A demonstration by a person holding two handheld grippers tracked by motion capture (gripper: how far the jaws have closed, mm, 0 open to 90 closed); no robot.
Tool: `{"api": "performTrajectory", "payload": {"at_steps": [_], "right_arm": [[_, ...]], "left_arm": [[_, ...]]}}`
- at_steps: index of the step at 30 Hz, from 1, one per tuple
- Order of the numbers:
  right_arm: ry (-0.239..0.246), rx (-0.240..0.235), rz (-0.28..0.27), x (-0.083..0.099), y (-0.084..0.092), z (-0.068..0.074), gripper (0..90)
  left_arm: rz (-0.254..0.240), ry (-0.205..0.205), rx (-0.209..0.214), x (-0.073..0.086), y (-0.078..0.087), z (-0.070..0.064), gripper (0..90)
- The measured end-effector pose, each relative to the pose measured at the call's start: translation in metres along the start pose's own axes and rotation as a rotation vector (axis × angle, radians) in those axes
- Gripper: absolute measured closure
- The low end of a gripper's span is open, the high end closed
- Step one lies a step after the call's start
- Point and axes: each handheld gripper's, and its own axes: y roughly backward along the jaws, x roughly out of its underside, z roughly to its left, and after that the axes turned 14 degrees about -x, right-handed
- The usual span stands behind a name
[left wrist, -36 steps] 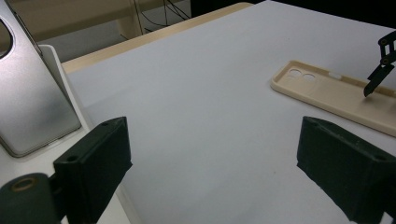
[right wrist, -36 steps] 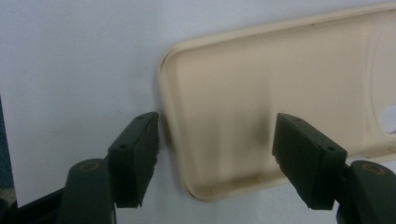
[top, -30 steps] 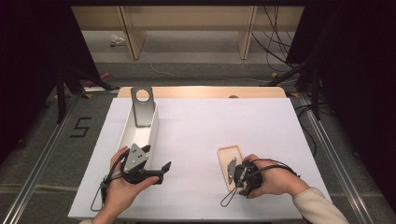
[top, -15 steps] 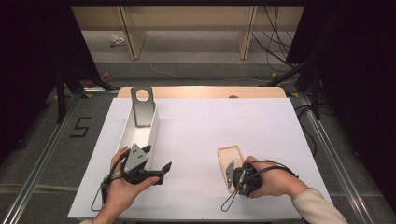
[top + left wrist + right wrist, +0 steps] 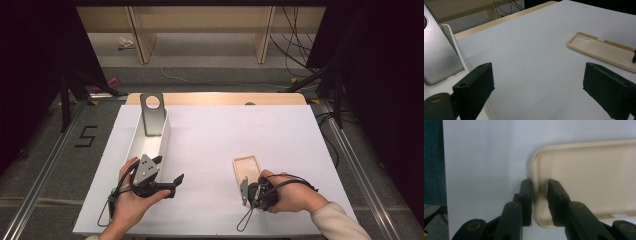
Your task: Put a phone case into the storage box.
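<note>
Phone case [image 5: 246,167]: flat on the white sheet [image 5: 225,130], hollow side up, well to the right of the white tray [image 5: 134,145]. Tall metal stand [image 5: 152,117] leaning at the far end of that tray. Left gripper [image 5: 536,85] just beside the tray's near end, spread wide with nothing in it. Right gripper [image 5: 539,182] farthest from the tray, down at the near short end of the case. Just been closing in, with the thin end wall [image 5: 535,195] between the two pads: one outside, one inside the hollow. Not squeezing yet by the look of it, with a small gap showing on the inside.

To do it well: keep closing slowly until both pads touch the wall. Pinch near the middle of that end, not at the round corner, so no slipping off. Squeeze softly, since bendy. Keep low on the sheet until held tight. Then lift straight up, level. Leave the left gripper by the tray, out of the way.
</note>
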Motion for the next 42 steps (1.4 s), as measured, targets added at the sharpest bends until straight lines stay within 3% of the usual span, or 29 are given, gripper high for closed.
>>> {"api": "performTrajectory", "payload": {"at_steps": [12,26,37,42], "right_arm": [[0.013,-0.015,0.017,-0.003,0.0,0.003,84.4],[0.017,-0.031,0.016,-0.002,0.002,0.004,87.0],[0.017,0.008,-0.046,-0.001,0.013,0.006,87.1],[0.016,0.032,-0.11,0.001,0.017,0.005,87.2]], "left_arm": [[-0.001,-0.001,0.003,0.0,0.0,0.0,9.4],[-0.003,-0.002,0.002,0.0,0.0,0.0,9.4],[-0.003,0.001,0.002,0.0,0.0,-0.001,9.7],[-0.002,-0.002,0.002,0.0,0.0,-0.001,9.7]]}}
